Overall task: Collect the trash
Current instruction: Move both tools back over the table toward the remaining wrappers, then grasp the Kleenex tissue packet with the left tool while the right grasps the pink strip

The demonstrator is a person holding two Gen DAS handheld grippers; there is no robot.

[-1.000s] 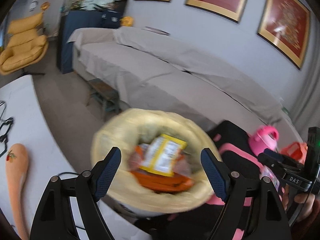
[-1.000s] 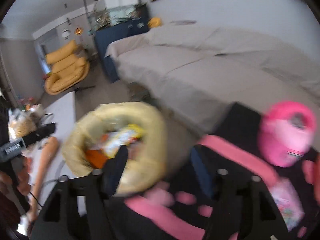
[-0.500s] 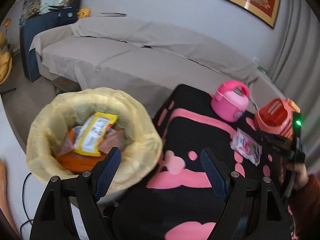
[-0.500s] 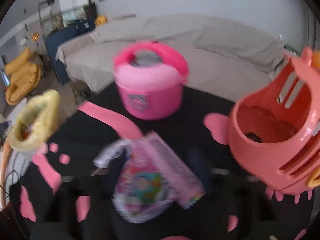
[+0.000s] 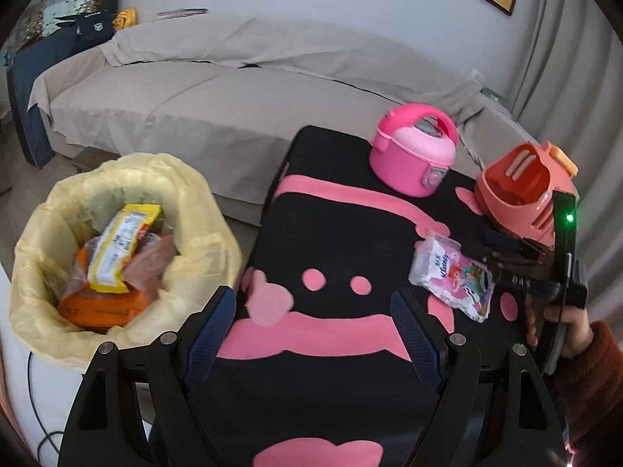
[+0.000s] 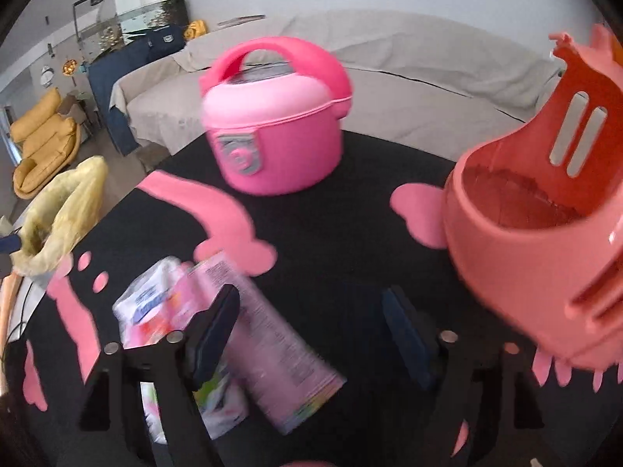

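A pink and white snack packet (image 5: 451, 274) lies on the black and pink table cover (image 5: 342, 233). It also shows in the right wrist view (image 6: 241, 334), under and between the fingers. My right gripper (image 6: 311, 330) is open, low over the packet, its left finger (image 6: 214, 327) on the packet. In the left wrist view it (image 5: 490, 243) reaches in from the right. My left gripper (image 5: 313, 329) is open and empty above the table's near edge. A bin with a yellow bag (image 5: 50, 210) stands to the left and holds orange and yellow wrappers (image 5: 117, 249).
A pink toy rice cooker (image 5: 412, 155) and an orange toy basket (image 5: 521, 190) stand at the table's far right. They also show in the right wrist view, the cooker (image 6: 272, 124) ahead and the basket (image 6: 545, 233) close on the right. A grey covered sofa (image 5: 218, 81) lies behind.
Both grippers swung right, from the bin to the table. The right gripper came down over the pink packet, which now lies between its fingers.
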